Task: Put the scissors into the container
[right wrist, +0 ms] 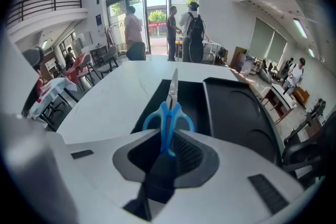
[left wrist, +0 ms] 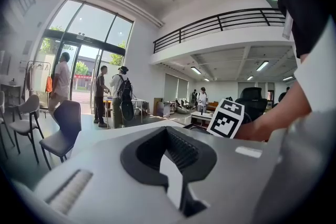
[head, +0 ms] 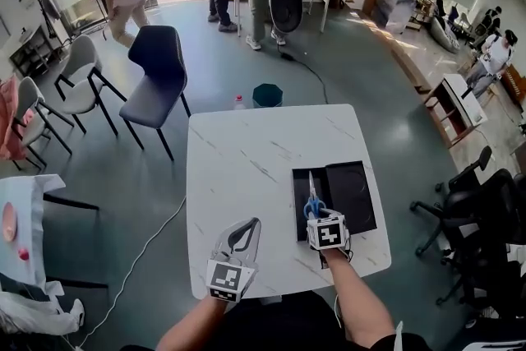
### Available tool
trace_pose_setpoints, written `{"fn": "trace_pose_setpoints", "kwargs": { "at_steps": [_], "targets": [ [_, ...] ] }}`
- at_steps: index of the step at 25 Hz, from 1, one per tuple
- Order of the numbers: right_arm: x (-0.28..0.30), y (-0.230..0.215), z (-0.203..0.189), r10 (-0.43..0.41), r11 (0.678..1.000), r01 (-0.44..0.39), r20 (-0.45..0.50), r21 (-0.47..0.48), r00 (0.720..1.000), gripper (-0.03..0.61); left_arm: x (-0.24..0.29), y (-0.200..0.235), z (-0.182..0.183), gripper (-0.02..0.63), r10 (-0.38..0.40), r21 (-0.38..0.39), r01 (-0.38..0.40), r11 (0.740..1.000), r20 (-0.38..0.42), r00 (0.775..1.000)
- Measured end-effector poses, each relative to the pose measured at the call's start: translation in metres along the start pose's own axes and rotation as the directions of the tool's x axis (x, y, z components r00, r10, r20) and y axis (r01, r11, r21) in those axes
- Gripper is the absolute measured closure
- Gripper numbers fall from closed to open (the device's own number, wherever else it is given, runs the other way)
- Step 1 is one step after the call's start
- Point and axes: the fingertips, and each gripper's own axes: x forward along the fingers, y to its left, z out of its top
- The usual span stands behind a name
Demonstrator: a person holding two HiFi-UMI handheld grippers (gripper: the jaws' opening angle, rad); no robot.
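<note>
Blue-handled scissors (head: 311,202) are held in my right gripper (head: 316,216), which is shut on their handles. Their blades point away from me over the left compartment of the black container (head: 355,190), which lies at the right side of the white table (head: 246,168). In the right gripper view the scissors (right wrist: 169,113) stand on edge between the jaws of the right gripper (right wrist: 167,147), above the container (right wrist: 236,113). My left gripper (head: 249,225) rests near the table's front edge, shut and empty. In its own view the left gripper (left wrist: 171,165) shows only a thin slit.
A dark chair (head: 160,70) and a grey chair (head: 78,78) stand left of the table. A teal stool (head: 267,94) and a small bottle (head: 239,101) are beyond its far edge. Black office chairs (head: 477,210) stand to the right. People stand at the far back.
</note>
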Motion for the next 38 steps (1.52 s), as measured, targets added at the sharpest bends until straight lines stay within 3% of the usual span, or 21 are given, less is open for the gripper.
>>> {"fn": "trace_pose_setpoints", "kwargs": {
  "at_steps": [12, 20, 24, 31, 35, 38],
  "targets": [
    [0.043, 0.005, -0.027, 0.035, 0.999, -0.026, -0.233, 0.039, 0.972, 0.499, -0.005, 0.004, -0.008, 0.604, 0.009, -0.005, -0.009, 1.0, -0.005, 1.0],
    [0.063, -0.004, -0.031, 0.003, 0.999, -0.012, -0.277, -0.03, 0.961, 0.499, -0.007, 0.006, -0.01, 0.604, 0.01, -0.007, -0.01, 1.0, -0.011, 1.0],
    [0.059, 0.001, -0.038, 0.023, 0.999, -0.007, -0.321, 0.051, 0.947, 0.497, -0.008, 0.008, -0.009, 0.604, 0.016, -0.013, -0.017, 1.0, -0.009, 1.0],
    [0.037, 0.007, -0.009, 0.023, 0.999, -0.014, -0.187, 0.051, 0.982, 0.476, -0.01, 0.01, -0.012, 0.604, 0.021, -0.02, -0.021, 1.0, -0.019, 1.0],
    [-0.009, 0.009, 0.031, 0.007, 1.0, -0.007, 0.007, 0.02, 1.0, 0.487, -0.009, 0.006, -0.013, 0.604, 0.01, -0.025, -0.011, 1.0, -0.026, 1.0],
    [-0.05, 0.014, 0.053, 0.017, 1.0, -0.014, 0.17, -0.014, 0.985, 0.532, -0.005, 0.002, -0.011, 0.604, -0.003, -0.023, 0.003, 1.0, -0.028, 1.0]
  ]
}}
